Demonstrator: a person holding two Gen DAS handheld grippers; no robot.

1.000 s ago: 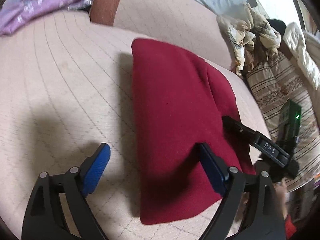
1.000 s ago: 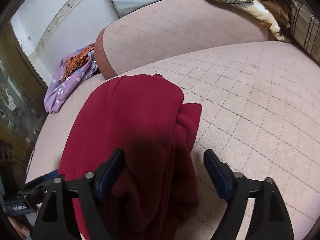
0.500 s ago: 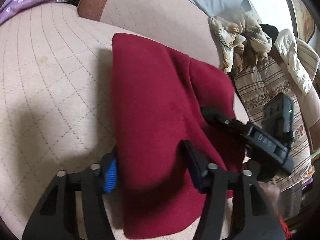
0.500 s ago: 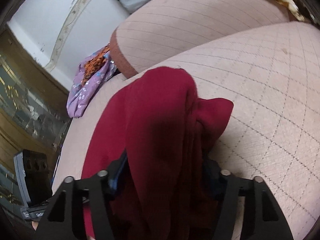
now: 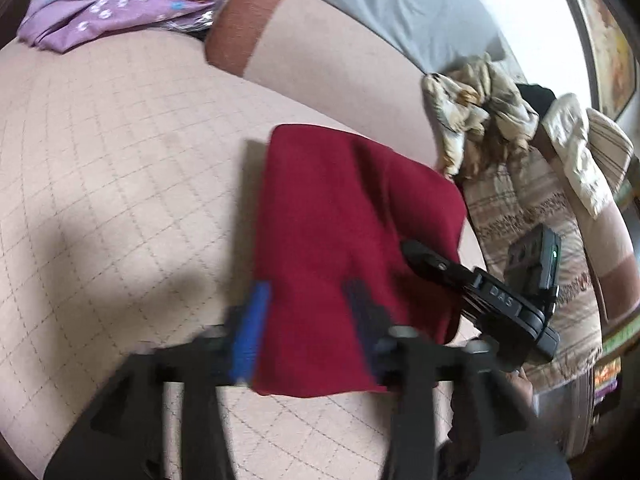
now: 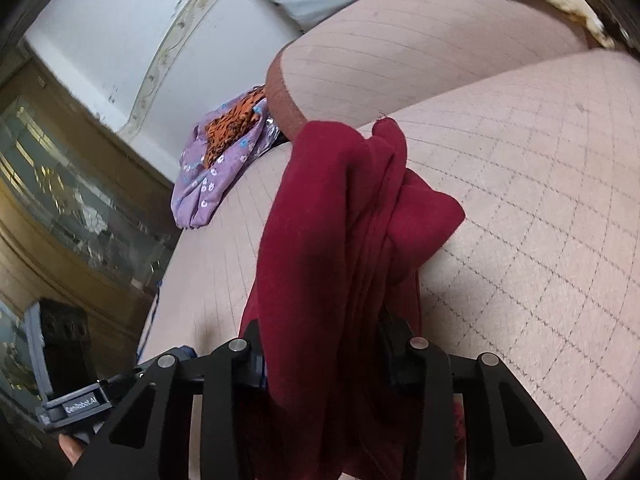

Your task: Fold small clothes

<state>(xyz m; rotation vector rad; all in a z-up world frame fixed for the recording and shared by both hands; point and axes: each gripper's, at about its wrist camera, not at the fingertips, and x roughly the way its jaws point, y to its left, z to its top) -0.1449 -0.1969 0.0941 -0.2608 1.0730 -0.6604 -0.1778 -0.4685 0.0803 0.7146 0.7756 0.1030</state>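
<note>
A dark red garment lies folded on the beige quilted sofa seat. My left gripper is closed on its near edge, blue pads pinching the cloth. In the right wrist view the same red garment hangs bunched and lifted off the seat, and my right gripper is shut on its gathered end. The right gripper also shows in the left wrist view at the garment's right side.
A purple flowered cloth with an orange piece lies at the far left of the sofa. Crumpled cream clothes and a striped cushion sit to the right. A backrest cushion runs behind.
Both grippers closed on the red garment, having been open a second ago. The right end has been lifted and bunched up; the left wrist view has pulled back a little.
</note>
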